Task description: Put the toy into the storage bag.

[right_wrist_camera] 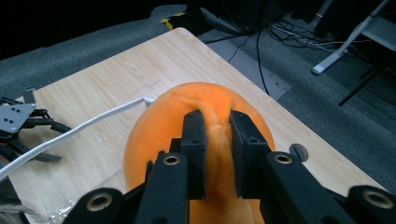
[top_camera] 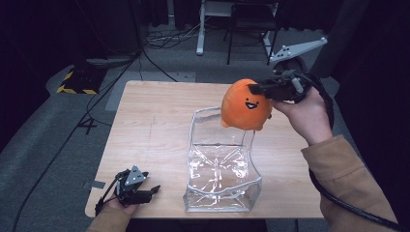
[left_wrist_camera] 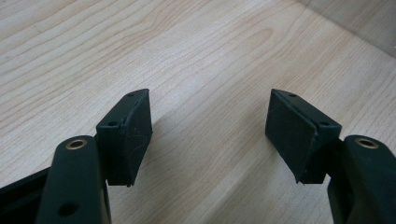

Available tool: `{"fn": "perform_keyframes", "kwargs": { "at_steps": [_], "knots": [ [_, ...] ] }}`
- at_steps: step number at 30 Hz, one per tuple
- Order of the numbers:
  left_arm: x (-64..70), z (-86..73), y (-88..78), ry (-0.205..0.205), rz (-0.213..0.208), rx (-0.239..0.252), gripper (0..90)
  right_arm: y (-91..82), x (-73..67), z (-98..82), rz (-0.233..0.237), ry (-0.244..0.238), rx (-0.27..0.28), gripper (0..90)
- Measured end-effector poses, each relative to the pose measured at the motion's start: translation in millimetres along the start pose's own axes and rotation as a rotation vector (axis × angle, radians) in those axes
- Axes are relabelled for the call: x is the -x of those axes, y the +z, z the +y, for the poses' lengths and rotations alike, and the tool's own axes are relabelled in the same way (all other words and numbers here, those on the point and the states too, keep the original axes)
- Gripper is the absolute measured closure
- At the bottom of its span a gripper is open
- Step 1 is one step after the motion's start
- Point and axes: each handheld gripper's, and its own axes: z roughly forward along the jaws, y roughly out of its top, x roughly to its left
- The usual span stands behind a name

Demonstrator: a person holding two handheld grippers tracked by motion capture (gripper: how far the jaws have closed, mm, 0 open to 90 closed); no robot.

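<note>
— What's at the left?

— The left gripper [top_camera: 138, 192] rests at the table's [top_camera: 150, 125] near left corner, its jaws spread wide with nothing but bare wood between them.

— And the middle?

— A clear plastic bag [top_camera: 220, 162] stands open on the table – thin and floppy by the look of it, likely to buckle if nudged.

— The toy?

— The orange plush toy [top_camera: 245, 105] hangs in the air above the bag's far rim, pinched by the right gripper [top_camera: 263, 90]. Its jaws are clenched on a fold of fabric at the top. It's round, bright orange, with a small smiling face. I'd judge it light, soft and squashy; a pinched fold of fabric holds it fine, though it may swing. Whether it clears the rim I can't quite tell.
</note>
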Motion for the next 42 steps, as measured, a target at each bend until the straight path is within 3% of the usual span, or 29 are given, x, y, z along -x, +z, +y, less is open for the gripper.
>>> {"fn": "perform_keyframes", "kwargs": {
  "at_steps": [13,20,42],
  "knots": [
    [-0.1,0.5,0.0,-0.004,-0.008,-0.008,32.0,38.0,-24.8,14.4,0.067,-0.038,-0.039,77.2],
    [0.0,0.5,0.0,-0.004,-0.009,-0.009,31.5,59.4,-32.8,17.1,0.086,-0.060,-0.095,77.1],
    [0.1,0.5,0.1,-0.005,-0.009,-0.007,31.3,118.7,-49.1,-10.9,0.173,-0.049,-0.224,76.8]
  ]
}}
